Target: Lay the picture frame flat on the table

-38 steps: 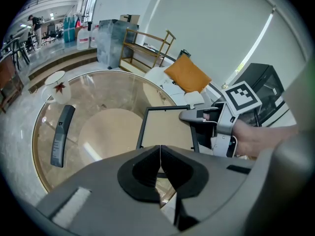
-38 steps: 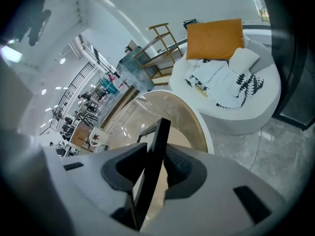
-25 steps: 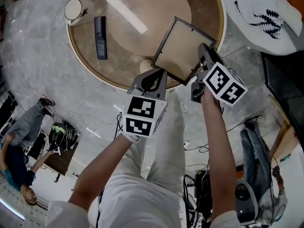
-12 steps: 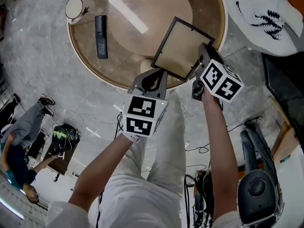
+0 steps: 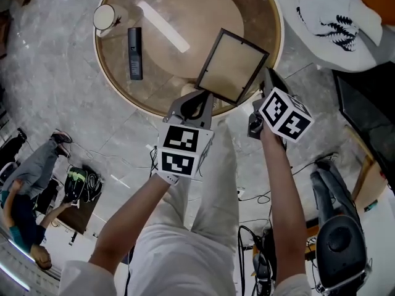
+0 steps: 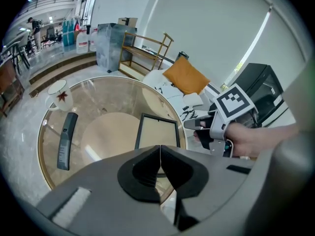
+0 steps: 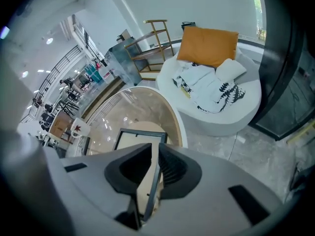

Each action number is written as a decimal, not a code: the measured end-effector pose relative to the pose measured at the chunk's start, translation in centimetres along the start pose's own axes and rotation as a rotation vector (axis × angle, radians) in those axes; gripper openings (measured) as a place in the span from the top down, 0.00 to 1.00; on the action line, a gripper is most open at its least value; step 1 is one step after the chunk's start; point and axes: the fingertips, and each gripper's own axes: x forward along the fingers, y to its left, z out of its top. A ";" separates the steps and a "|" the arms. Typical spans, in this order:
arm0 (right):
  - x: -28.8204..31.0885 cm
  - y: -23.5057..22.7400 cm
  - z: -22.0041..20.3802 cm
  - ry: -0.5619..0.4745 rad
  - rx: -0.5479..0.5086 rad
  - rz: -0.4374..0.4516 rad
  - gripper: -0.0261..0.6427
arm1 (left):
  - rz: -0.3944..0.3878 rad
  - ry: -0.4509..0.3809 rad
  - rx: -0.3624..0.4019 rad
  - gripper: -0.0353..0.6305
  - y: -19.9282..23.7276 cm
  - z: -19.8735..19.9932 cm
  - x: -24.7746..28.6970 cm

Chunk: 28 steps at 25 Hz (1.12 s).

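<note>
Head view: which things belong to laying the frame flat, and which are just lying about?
Job: black-edged picture frame; round glass table; right gripper, whose jaws have just been closing on the frame's edge.
Lying about: black remote control; white mug; white leaf-print cushion.

The right gripper's [image 7: 155, 151] jaws have just been closing. A second ago they stand wide beside the picture frame [image 5: 233, 66]; now they pinch its right edge, at the near rim of the round glass table [image 5: 160, 73].
</note>
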 end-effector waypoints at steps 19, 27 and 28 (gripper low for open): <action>-19.2 8.7 3.4 -0.066 -0.230 0.097 0.93 | 0.007 -0.081 0.019 0.94 -2.9 5.1 -15.7; -28.5 12.7 4.5 -0.122 -0.331 0.138 0.93 | -0.024 -0.155 0.092 0.94 -6.5 8.2 -23.6; -29.5 13.1 4.4 -0.123 -0.349 0.138 0.93 | -0.025 -0.168 0.099 0.94 -6.9 8.5 -24.6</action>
